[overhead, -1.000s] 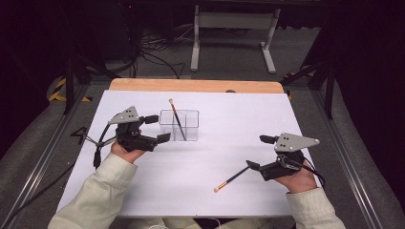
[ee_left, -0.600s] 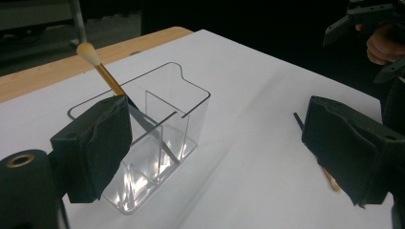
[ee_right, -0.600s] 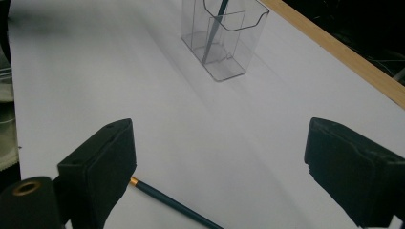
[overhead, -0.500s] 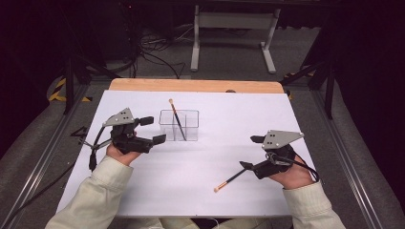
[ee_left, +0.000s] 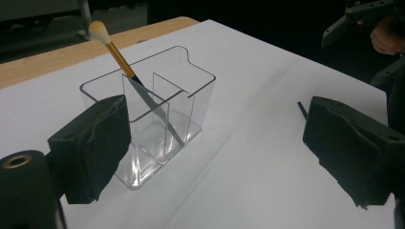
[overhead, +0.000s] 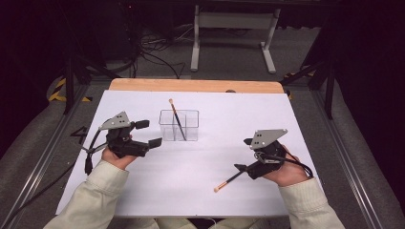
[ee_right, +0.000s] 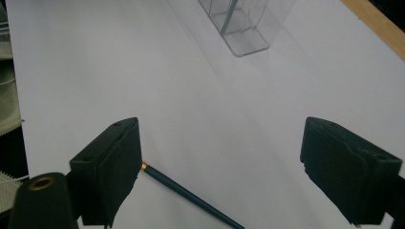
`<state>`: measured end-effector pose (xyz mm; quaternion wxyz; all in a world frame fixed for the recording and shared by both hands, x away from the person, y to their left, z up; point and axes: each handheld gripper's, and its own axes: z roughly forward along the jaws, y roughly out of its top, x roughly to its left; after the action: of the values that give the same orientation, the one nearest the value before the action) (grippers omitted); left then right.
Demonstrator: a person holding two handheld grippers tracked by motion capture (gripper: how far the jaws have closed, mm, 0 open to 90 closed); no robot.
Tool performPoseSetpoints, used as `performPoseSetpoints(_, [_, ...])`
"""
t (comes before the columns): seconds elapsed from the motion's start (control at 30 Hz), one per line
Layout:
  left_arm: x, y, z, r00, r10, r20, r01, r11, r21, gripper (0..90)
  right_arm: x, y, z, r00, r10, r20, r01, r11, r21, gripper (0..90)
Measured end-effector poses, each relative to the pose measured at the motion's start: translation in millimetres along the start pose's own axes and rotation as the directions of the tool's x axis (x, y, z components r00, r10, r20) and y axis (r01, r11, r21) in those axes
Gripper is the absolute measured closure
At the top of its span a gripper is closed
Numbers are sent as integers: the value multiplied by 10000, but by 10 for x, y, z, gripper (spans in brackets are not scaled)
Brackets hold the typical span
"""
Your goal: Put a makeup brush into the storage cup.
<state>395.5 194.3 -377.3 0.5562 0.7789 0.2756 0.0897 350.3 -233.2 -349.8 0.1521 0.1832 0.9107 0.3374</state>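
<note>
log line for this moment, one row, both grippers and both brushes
left gripper: open, beside clear organizer | right gripper: open, over loose brush on white sheet | other brush: standing tilted in organizer

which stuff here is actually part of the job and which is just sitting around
Part of the job, as far as the pictures suggest:
- clear holder
- brush in the holder
- brush on the table
- left claw, open
- right claw, open, over the lying brush

Just sitting around:
- white sheet
- metal stand behind the table
- floor cables
</note>
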Motion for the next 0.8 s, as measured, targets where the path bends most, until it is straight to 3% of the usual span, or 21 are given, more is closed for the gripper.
performPoseSetpoints(0.13, [7, -34, -26, 10000, 0, -33, 1, 10000, 62, 97, 11, 44, 54, 9988, -316, -366, 338, 9976, 601, 174])
performPoseSetpoints(0.5, [19, -111, -121, 9996, -142, -254, 144, 9999, 85, 97, 13, 87, 205, 9931, -798, -860, 909, 9868, 1338, 211])
performPoseSetpoints(0.6, [19, -115, -133, 9996, -166, -225, 168, 9998, 68, 97, 19, 85, 255, 9896, -953, -1074, 1123, 9800, 1645, 229])
performPoseSetpoints(0.8, [19, -117, -129, 9997, -88, -236, 90, 9999, 102, 97, 28, 71, 337, 9896, -931, -1098, 1144, 9715, 2075, 231])
